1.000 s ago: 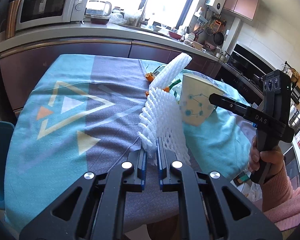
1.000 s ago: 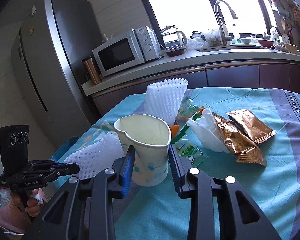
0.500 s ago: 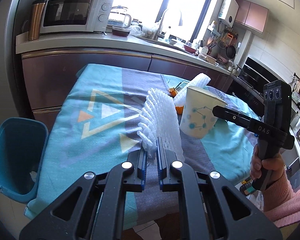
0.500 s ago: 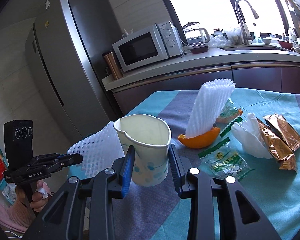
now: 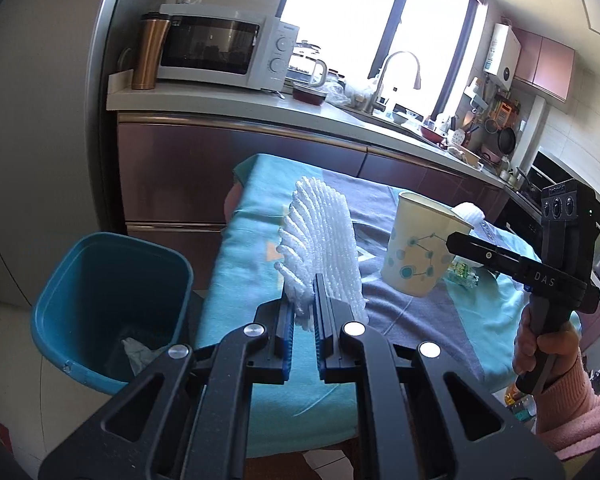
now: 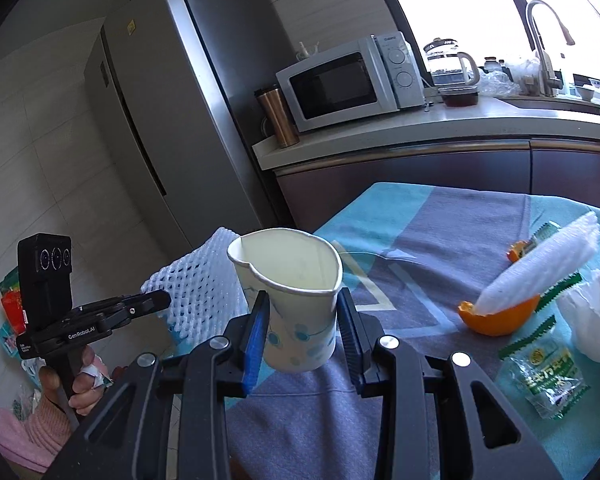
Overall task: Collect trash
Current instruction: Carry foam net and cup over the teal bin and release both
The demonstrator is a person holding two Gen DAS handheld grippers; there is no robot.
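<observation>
Trash spread across the desk [image 6: 440,216] under a teal and grey cloth, only partly gathered, judging by what lies there. Blue bin [image 5: 112,304] on the floor just off the desk's left edge in the left wrist view, holding a little crumpled white scrap at the bottom and otherwise mostly hollow. Paper cup [image 6: 296,300] lifted clear of the cloth near the desk's near left corner, right gripper [image 6: 302,334] with jaws clamped on its sides, rim pinched out of round. White foam net [image 5: 324,240] raised beside it, left gripper [image 5: 305,320] with jaws nearly together and pinching its lower end. Both pieces apparently in carry toward the bin, neither over its mouth yet. Remaining near the right edge in the right wrist view: a second foam sleeve [image 6: 540,268] resting in an orange peel [image 6: 496,318], a crumpled white tissue [image 6: 588,324], a green-printed clear wrapper [image 6: 540,364], and a glimpse of a shiny brown wrapper at the frame's border. Most of the collecting probably undone
</observation>
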